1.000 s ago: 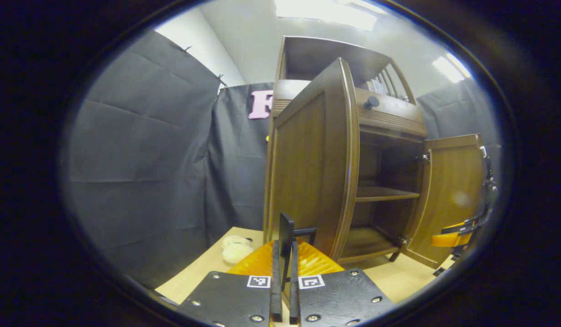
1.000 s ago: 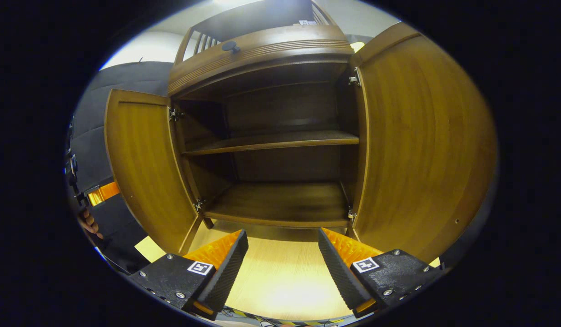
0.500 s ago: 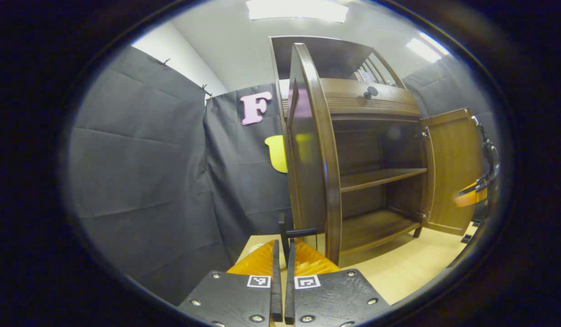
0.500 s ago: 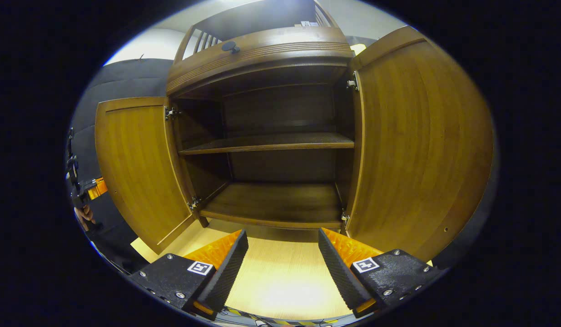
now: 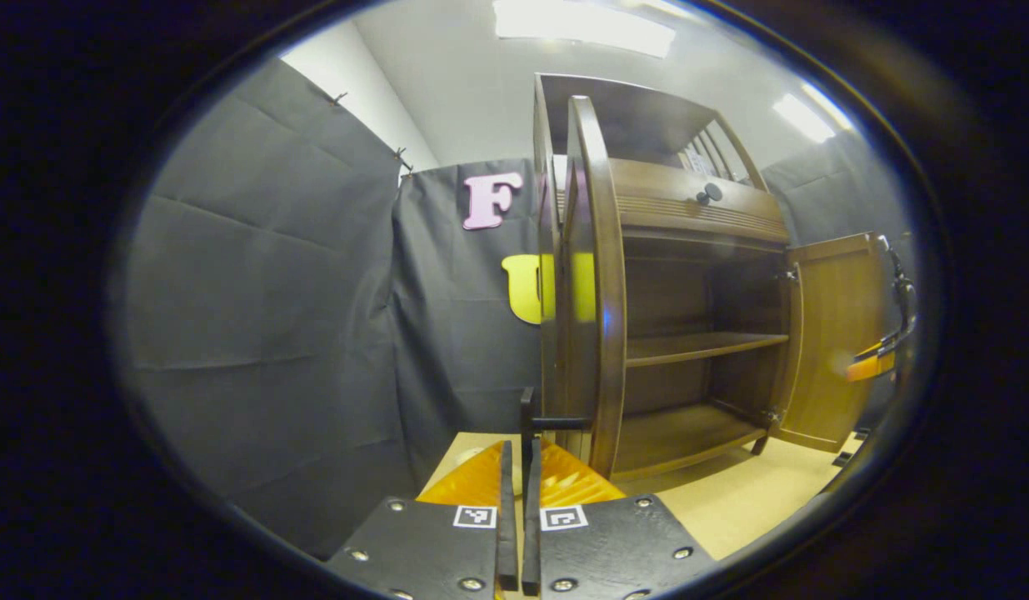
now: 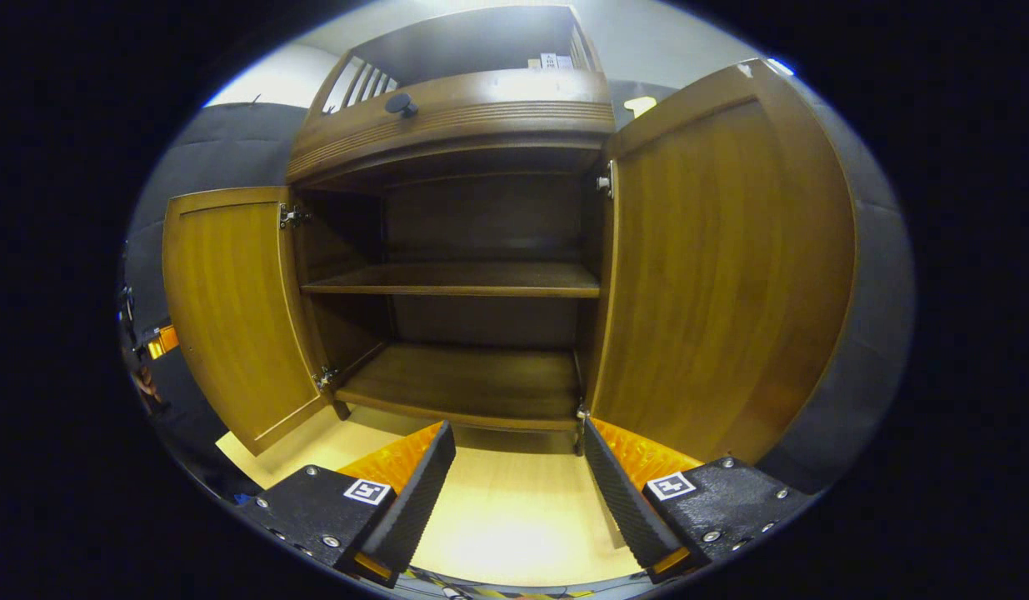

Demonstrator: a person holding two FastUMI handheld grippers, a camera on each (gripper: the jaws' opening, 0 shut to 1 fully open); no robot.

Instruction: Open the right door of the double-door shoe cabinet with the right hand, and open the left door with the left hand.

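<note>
Both doors (image 6: 231,300) open; left tongs (image 5: 516,500) seemingly pinch the handle (image 5: 528,425); right tongs (image 6: 514,475) wide.

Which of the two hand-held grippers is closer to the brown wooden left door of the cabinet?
Left. The left gripper is shut on the black handle of the brown wooden left door. The right gripper hangs open before the cabinet's open middle, clear of that door.
</note>
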